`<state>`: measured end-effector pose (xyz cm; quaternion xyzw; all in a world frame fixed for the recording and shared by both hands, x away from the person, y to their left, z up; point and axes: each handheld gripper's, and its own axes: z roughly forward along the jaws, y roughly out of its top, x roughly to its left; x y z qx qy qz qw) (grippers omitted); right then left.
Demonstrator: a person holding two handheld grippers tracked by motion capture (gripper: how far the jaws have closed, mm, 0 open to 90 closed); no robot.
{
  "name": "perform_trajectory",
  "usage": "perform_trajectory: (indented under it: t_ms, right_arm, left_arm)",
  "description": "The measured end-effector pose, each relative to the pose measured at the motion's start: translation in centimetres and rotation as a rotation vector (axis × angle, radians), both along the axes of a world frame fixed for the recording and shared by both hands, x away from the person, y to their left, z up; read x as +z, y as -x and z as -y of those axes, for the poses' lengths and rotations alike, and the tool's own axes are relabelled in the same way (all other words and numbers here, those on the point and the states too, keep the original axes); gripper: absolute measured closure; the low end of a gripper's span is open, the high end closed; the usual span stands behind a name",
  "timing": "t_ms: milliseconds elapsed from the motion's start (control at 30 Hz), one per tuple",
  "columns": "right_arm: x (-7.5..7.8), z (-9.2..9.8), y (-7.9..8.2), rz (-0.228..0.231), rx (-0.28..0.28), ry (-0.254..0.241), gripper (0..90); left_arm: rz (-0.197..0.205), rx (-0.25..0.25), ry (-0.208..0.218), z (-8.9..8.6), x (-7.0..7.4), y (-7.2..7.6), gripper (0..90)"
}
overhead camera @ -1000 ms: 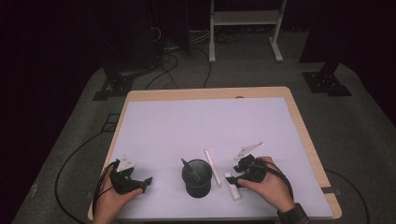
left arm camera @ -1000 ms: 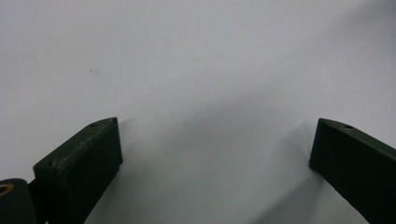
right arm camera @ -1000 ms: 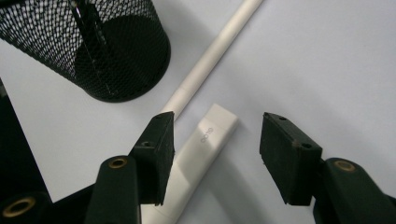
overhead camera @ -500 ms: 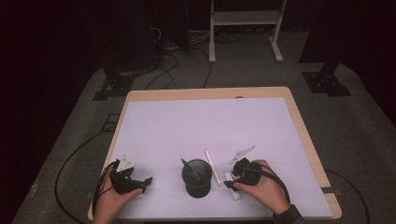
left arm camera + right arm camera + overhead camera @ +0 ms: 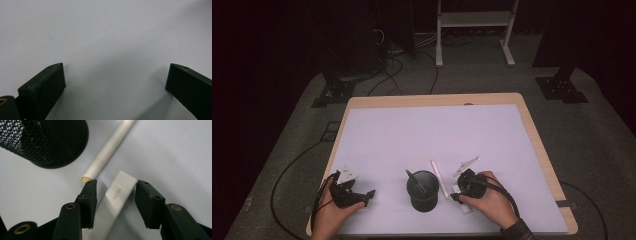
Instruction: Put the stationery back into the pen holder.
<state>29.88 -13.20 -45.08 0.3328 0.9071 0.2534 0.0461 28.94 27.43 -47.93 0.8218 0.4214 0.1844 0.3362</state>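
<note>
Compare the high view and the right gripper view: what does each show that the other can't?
High view alone: the left gripper resting on the white table, a dark pen standing in the holder, the table's wooden edge and the floor cables.

Right gripper view alone: the grey lettering on the flat white glue-stick-like bar lying between the jaws, which have just been closing; one jaw looks to touch it, with a gap at the other. The cup's mesh weave too.

Both: the black mesh pen holder, the slim white cylindrical pen beside it, the right gripper.
</note>
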Motion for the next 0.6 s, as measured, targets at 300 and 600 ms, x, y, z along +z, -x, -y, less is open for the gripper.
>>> perform_trajectory:
  t_ms: [300, 600]
  right_arm:
    - [0.5, -0.4, -0.9, -0.014, -0.006, 0.06, 60.7]
    - [0.8, -1.3, -1.8, -0.062, -0.023, 0.099, 63.1]
  left_arm:
    - [-0.001, 0.0, 0.0, 0.0, 0.0, 0.0, 1.4]
    - [0.0, 0.0, 0.0, 0.0, 0.0, 0.0, 1.4]
